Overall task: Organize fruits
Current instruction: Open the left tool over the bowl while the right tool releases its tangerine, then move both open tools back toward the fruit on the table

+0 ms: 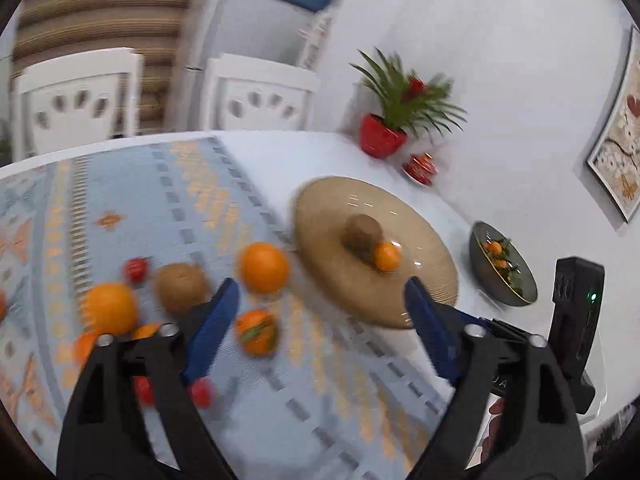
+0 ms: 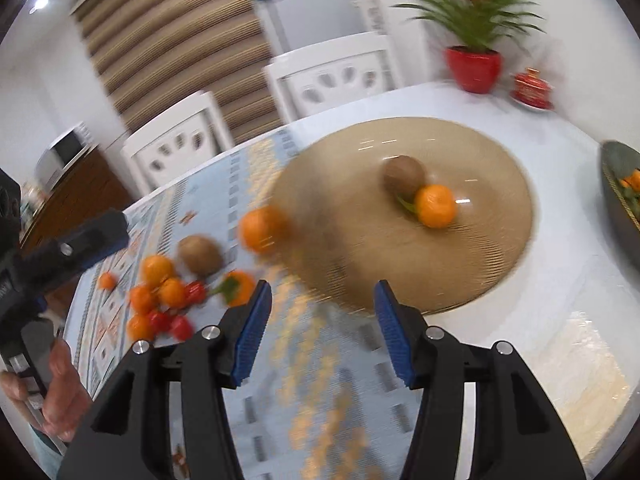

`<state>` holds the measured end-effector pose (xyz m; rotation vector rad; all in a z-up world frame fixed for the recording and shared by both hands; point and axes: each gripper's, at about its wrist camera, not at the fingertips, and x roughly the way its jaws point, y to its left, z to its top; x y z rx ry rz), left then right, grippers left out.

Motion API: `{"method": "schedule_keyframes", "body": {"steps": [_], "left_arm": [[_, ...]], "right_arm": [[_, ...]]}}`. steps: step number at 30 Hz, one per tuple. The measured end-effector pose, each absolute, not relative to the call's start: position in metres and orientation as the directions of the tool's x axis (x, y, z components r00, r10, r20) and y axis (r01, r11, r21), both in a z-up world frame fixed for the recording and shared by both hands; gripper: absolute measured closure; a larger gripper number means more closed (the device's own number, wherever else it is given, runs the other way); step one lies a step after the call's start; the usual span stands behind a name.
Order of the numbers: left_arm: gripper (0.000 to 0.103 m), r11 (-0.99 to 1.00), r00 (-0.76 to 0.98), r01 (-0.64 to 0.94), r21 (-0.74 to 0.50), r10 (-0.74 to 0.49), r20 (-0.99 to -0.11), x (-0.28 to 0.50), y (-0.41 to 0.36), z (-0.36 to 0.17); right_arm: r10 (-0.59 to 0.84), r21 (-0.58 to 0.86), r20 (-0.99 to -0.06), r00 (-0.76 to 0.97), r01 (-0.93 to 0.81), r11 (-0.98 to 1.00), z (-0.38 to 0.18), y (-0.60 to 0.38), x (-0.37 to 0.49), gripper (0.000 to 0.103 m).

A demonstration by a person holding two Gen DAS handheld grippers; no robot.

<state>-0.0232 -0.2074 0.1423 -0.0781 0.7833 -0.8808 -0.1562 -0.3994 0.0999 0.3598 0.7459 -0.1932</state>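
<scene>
The woven plate (image 2: 460,280) is the reference point. A kiwi (image 2: 404,176) and a mandarin (image 2: 435,205) lie touching near its centre. An orange (image 2: 262,229) sits just beside its rim on the patterned cloth (image 2: 320,400); a second kiwi (image 2: 200,255) lies farther out, and beyond it a loose cluster of mandarins and small red fruits (image 2: 164,300). The left gripper (image 1: 320,292) hangs with blue jaws spread wide and empty. The right gripper (image 2: 322,294) is also parted, nothing between its pads. Both views are blurred.
</scene>
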Motion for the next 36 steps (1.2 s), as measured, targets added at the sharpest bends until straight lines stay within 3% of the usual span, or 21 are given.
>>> {"method": "schedule_keyframes", "body": {"steps": [8,13,18,21,27,30,36], "left_arm": [[0.006,0.889,0.672,0.413,-0.199,-0.444,-0.593,-0.031,-0.067,0.13],[0.006,0.967,0.725,0.235,-0.103,-0.245,-0.644,-0.016,-0.021,0.091],[0.006,0.97,0.691,0.182,-0.161,-0.243,-0.681,-0.004,-0.004,0.056],[0.006,0.976,0.677,0.143,-0.166,-0.218,-0.702,-0.002,-0.001,0.04],[0.005,0.98,0.693,0.146,-0.132,-0.197,-0.694,-0.008,-0.005,0.041],[0.005,0.981,0.696,0.148,-0.124,-0.193,-0.692,-0.009,-0.007,0.041],[0.004,0.978,0.691,0.15,-0.142,-0.207,-0.693,-0.005,-0.004,0.04]], "right_arm": [[0.057,0.202,-0.684,0.727,0.114,0.973,0.071,-0.317,-0.134,0.035],[0.062,0.144,-0.685,0.726,0.051,0.988,0.044,-0.279,-0.122,0.023],[0.012,0.063,-0.693,0.721,0.045,0.997,0.034,-0.261,-0.118,0.021],[-0.018,0.042,-0.673,0.74,0.062,0.997,0.035,-0.262,-0.122,0.011],[-0.124,-0.014,-0.609,0.784,0.146,0.989,0.042,-0.263,-0.135,0.011],[-0.153,0.028,-0.574,0.805,0.206,0.978,0.05,-0.28,-0.142,0.011],[-0.087,0.244,-0.595,0.799,0.283,0.927,0.044,-0.331,-0.144,0.012]]}}
